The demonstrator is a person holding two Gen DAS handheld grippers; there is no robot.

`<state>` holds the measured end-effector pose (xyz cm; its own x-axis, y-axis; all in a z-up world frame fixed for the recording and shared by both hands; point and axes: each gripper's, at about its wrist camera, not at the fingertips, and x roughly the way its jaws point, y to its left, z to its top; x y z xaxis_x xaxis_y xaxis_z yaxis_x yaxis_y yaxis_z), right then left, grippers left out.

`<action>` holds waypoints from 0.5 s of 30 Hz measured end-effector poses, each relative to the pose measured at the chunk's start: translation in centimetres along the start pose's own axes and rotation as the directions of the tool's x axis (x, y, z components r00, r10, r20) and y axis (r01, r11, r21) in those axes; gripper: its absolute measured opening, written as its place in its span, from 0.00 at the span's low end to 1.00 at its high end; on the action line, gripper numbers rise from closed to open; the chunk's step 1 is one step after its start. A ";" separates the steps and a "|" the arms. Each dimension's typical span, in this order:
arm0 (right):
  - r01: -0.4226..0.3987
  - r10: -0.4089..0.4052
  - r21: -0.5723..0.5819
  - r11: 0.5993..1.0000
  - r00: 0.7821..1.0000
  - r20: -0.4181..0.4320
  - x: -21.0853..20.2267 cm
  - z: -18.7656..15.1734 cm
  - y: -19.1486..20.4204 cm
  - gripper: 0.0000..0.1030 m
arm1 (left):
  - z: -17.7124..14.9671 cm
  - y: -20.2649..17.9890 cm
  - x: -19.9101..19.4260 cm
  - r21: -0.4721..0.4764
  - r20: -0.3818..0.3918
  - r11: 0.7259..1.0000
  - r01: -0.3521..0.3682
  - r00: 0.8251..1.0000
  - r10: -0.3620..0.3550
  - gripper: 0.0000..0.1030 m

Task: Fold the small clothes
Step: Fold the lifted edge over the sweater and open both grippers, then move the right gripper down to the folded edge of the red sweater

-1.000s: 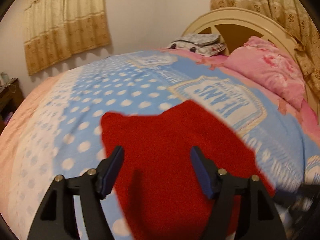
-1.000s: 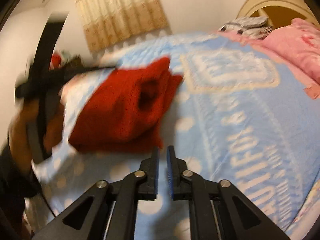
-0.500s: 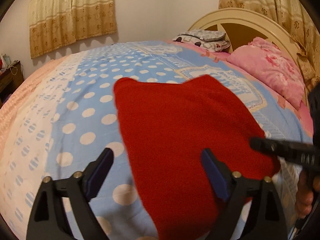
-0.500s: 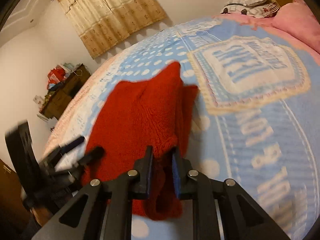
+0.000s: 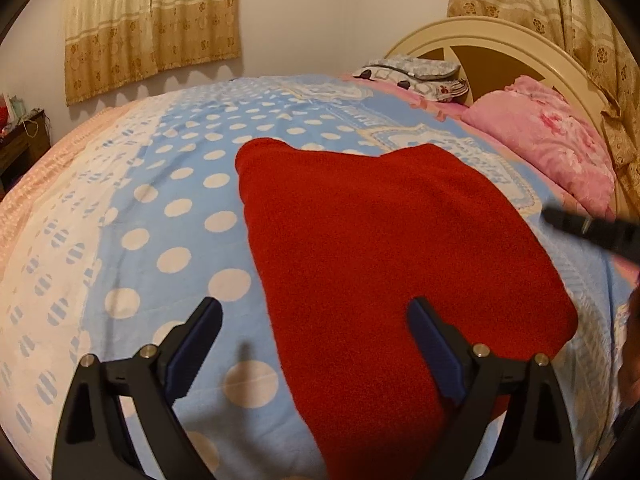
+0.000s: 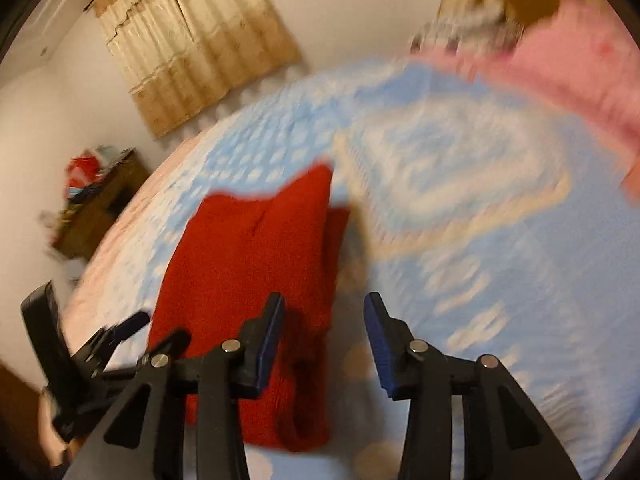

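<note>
Up at the top of the bed, a pink pillow (image 5: 548, 140) leans on the round cream headboard (image 5: 504, 36), with folded grey cloth (image 5: 416, 74) beside it. Nothing lies on top of the fuzzy red garment (image 5: 380, 248), which rests folded and flat on the soft blue spotted blanket (image 5: 180, 208). Above its near edge the left gripper (image 5: 316, 334) is spread very wide, holding nothing. Meanwhile the right gripper (image 6: 324, 320) is opening over the garment's side, empty too.
</note>
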<state>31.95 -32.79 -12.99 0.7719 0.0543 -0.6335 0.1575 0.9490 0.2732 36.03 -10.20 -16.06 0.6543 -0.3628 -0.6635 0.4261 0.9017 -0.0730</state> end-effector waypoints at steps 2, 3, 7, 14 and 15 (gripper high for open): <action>-0.019 0.022 -0.065 0.998 0.999 0.043 -0.7 0.9 1.8 0.45 | 0.0 -0.1 0.1 0.010 -0.002 1.000 -0.001 1.000 0.001 0.96; -0.055 0.059 -0.104 0.993 0.998 0.035 -0.6 1.4 3.0 0.48 | 0.0 -0.1 0.1 0.009 -0.004 1.000 -0.002 1.000 0.002 0.96; -0.170 0.159 -0.176 0.970 0.984 -0.074 2.5 2.2 5.6 0.50 | 0.0 0.3 0.3 -0.006 -0.014 1.000 0.007 1.000 -0.007 1.00; -0.130 0.105 -0.144 0.981 0.980 -0.172 6.4 1.1 3.9 0.50 | -0.2 0.2 0.6 -0.007 -0.036 0.999 0.044 0.998 -0.044 1.00; -0.136 0.112 -0.134 0.982 0.979 -0.171 6.3 1.0 3.6 0.50 | -0.2 0.3 0.6 -0.008 -0.038 0.999 0.048 0.998 -0.049 1.00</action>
<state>37.99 -29.35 -15.26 0.6683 0.2127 -0.7129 -0.0328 0.9658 0.2574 36.44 -10.16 -16.60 0.6087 -0.3970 -0.6870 0.4523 0.8850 -0.1107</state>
